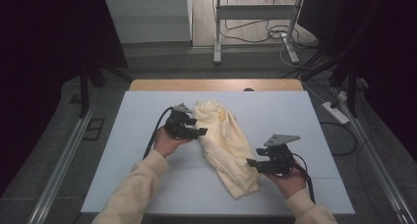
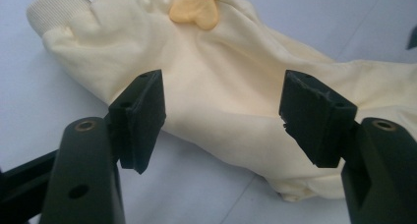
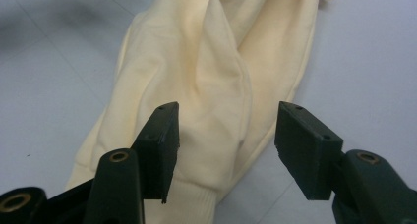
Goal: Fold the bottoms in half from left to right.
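A pale yellow garment (image 1: 223, 145) lies bunched in a long diagonal heap at the middle of the high view, running from just above centre down toward the lower right, on a light blue-white surface (image 1: 123, 150). The left hand-held gripper (image 1: 196, 132) sits at the garment's upper left edge, held by the person's left hand (image 1: 167, 144); in the left gripper view its jaws are spread wide with nothing between them, poised over the cloth, and a darker yellow heart-shaped patch (image 2: 193, 11) shows near the top centre of that frame, with a ribbed cuff (image 2: 54, 10) at the upper left. The right hand-held gripper (image 1: 252, 163) is at the garment's lower right edge, held by the right hand (image 1: 290, 179); in the right gripper view its jaws are likewise spread apart and grip nothing, with a ribbed hem (image 3: 189, 202) just below and between them at the bottom of the frame. Both forearms wear pale yellow sleeves (image 1: 135, 192).
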A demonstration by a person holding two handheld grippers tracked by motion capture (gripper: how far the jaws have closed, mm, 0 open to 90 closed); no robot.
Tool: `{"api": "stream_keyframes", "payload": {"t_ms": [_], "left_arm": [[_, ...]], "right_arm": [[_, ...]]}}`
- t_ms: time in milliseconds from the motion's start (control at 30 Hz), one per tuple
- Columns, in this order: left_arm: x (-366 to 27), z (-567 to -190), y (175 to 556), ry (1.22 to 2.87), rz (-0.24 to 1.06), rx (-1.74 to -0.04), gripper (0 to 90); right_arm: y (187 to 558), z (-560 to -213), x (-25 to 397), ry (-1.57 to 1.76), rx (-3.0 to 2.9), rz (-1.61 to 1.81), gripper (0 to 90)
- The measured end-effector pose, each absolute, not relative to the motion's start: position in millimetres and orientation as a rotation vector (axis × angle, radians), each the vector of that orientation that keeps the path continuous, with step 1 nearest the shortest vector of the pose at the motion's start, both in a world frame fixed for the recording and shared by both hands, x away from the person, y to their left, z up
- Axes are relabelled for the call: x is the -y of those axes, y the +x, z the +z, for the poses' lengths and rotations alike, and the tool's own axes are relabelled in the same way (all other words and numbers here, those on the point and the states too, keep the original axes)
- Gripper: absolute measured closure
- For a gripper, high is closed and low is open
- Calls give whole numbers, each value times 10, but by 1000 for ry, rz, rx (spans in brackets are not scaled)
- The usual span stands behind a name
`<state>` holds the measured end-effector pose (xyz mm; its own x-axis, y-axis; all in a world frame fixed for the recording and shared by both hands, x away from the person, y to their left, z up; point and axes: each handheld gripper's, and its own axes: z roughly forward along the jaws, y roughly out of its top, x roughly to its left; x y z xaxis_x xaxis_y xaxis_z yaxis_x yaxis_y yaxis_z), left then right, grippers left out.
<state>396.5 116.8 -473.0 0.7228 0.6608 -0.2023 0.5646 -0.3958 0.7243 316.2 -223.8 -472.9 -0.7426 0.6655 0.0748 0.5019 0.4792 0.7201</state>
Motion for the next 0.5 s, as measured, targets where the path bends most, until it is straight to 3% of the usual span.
{"api": "stream_keyframes", "payload": {"t_ms": [500], "left_arm": [[-1237,-4710,3902,2076,154,-921,333]], "right_arm": [[3552,-4751,1934,966,-2520,1031,436]]}}
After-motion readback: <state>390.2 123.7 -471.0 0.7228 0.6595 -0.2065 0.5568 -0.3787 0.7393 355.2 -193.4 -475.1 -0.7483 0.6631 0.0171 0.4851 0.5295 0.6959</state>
